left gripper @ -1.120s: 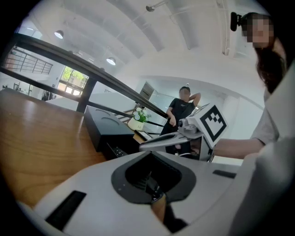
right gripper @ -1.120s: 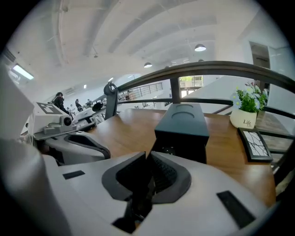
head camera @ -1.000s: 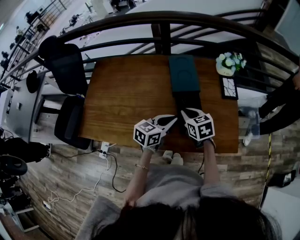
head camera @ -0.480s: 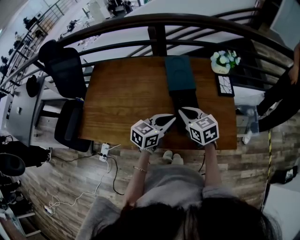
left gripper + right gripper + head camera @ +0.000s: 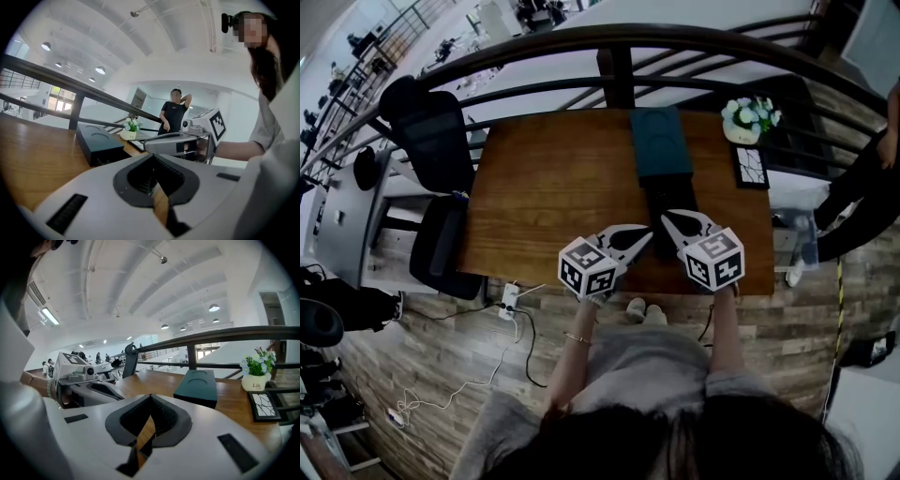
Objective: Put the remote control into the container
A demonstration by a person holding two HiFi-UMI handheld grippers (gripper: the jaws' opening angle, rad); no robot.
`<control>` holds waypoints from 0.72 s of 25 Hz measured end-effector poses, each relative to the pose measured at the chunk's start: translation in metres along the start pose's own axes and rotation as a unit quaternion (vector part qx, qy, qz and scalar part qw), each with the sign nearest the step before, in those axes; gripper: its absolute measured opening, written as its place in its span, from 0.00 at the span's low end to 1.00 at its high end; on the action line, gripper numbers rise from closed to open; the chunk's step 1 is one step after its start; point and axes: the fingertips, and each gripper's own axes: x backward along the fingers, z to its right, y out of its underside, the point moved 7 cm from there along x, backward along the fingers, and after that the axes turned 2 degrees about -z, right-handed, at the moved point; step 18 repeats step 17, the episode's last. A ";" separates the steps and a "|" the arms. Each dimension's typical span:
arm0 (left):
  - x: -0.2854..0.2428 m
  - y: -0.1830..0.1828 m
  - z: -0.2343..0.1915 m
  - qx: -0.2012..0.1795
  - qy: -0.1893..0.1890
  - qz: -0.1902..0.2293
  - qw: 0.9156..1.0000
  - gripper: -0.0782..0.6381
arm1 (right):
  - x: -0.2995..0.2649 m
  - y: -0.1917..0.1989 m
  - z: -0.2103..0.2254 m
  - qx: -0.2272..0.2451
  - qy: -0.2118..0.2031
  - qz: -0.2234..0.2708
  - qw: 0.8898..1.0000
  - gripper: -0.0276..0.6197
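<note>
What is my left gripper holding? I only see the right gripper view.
Observer: Nothing. Its own view shows the left gripper with jaws together and empty.
Operator: Anyone standing nearby?
Observer: Yes, a person in black stands beyond the flower pot.
Operator: Where are both grippers?
Observer: In the head view the right gripper is beside the left at the table near edge, tips almost meeting before the container.

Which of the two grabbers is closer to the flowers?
The right gripper, on the head view's right side. The flower pot stands at the far right corner of the table, so the left gripper is farther from it.
</note>
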 end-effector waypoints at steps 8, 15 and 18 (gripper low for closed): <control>0.007 -0.004 0.001 -0.011 -0.003 0.012 1.000 0.11 | 0.004 -0.002 -0.001 0.007 0.002 0.015 1.000 0.09; 0.009 -0.012 0.001 -0.024 -0.003 0.023 0.999 0.11 | 0.005 -0.009 -0.001 0.014 0.001 0.027 1.000 0.09; 0.011 -0.014 0.002 -0.028 -0.003 0.026 0.999 0.11 | 0.005 -0.012 -0.002 0.017 0.001 0.031 0.999 0.09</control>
